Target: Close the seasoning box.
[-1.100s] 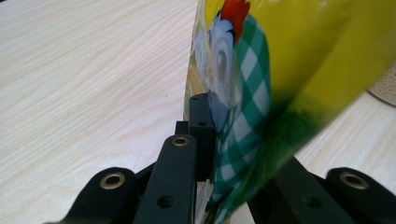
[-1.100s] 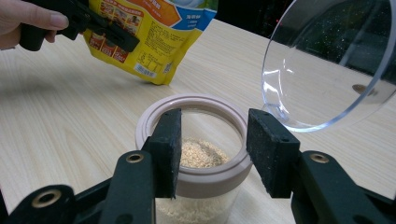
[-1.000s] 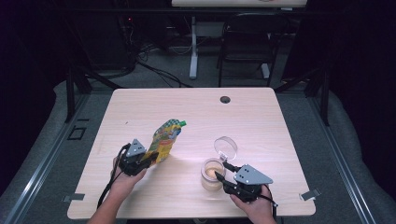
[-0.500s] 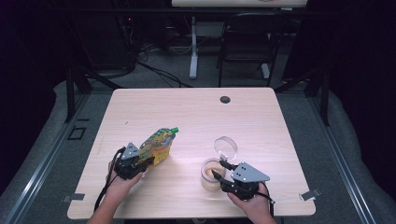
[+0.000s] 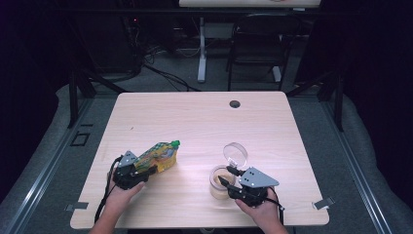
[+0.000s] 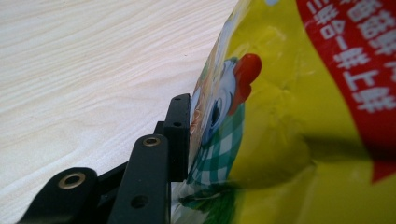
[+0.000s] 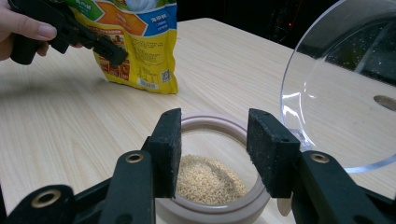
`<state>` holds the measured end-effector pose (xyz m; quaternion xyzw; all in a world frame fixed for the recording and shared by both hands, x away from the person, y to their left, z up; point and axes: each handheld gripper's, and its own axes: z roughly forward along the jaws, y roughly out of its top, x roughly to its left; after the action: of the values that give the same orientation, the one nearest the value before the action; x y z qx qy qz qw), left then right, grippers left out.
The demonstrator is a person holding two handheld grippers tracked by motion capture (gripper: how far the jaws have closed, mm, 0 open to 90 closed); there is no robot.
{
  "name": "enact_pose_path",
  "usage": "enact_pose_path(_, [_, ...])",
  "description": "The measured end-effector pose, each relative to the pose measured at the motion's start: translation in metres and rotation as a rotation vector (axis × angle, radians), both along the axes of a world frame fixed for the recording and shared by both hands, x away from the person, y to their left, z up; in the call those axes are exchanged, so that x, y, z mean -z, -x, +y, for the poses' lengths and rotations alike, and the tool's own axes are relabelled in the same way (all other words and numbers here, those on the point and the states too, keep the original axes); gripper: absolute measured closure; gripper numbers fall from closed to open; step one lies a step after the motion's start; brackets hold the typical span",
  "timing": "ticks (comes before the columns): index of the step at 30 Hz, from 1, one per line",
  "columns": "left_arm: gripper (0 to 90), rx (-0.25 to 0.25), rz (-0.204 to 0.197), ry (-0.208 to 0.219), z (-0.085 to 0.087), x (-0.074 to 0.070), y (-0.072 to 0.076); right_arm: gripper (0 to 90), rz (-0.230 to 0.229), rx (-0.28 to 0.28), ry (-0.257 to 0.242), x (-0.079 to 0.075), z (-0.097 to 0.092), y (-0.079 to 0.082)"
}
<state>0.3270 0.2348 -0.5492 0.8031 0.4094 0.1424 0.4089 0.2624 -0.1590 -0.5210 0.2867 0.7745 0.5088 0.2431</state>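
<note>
Two claws are engaged: the left claw (image 5: 146, 171), jaws just opening around the pouch (image 5: 157, 156), has lowered it from upright onto the desk (image 5: 204, 122), indicating pouring is complete, while the right claw (image 5: 229, 178) grips the jar (image 5: 217, 184).

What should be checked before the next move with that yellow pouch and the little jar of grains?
1. Pouch set down on the table: ok, lying flat.
2. Left hand-held gripper letting go: jaws have just been opening; pouch between them, full release cannot tell.
3. Pouch's green cap closed: cannot tell.
4. Jar upright, grains inside: ok.
5. Right hand-held gripper on the jar rim: ok.
6. Clear lid hinged open: ok.
</note>
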Motion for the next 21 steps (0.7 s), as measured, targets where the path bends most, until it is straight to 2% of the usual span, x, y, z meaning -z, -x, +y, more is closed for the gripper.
enact_pose_path(7, [64.9, -0.021, 0.014, 0.066, 0.007, 0.002, -0.002, 55.4, 0.004, -0.005, -0.013, 0.000, 0.001, 0.000])
enact_pose_path(11, [62.6, -0.034, 0.023, 0.087, 0.010, 0.003, -0.002, 55.3, 0.003, -0.006, -0.014, -0.001, 0.001, 0.000])
enact_pose_path(14, [61.3, -0.039, 0.027, 0.084, 0.011, 0.003, -0.001, 55.2, 0.002, -0.005, -0.012, -0.001, 0.001, 0.000])
enact_pose_path(17, [59.6, -0.040, 0.026, 0.099, 0.012, 0.002, 0.001, 55.2, 0.004, -0.005, -0.013, -0.001, 0.001, 0.000])
enact_pose_path(21, [55.9, -0.051, 0.005, 0.136, 0.014, -0.003, 0.006, 54.9, 0.001, -0.004, -0.013, -0.002, 0.001, 0.000])
